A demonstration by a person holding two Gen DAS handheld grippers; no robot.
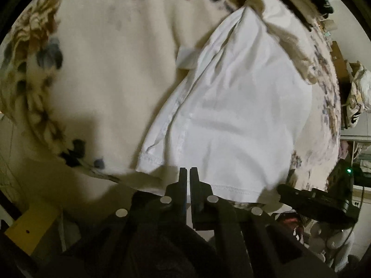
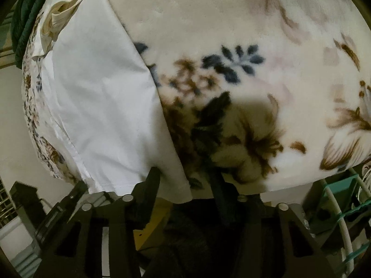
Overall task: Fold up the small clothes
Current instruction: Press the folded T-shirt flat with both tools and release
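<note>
Left wrist view: one white garment (image 1: 231, 120) lies spread on a cream floral blanket (image 1: 104, 74), its stitched hem toward the camera. The left gripper (image 1: 188, 173) is clenched, fingers together at the hem; whether they pinch cloth cannot be told. Only this view shows the right gripper (image 1: 308, 197) beside the hem's right corner, and one crumpled cream cloth (image 1: 287, 37) past the garment's far end.

Right wrist view: the right gripper (image 2: 185, 176) is released, its fingers wide apart, straddling the garment's near corner. Only here, one teal wire rack (image 2: 343, 199) appears.
</note>
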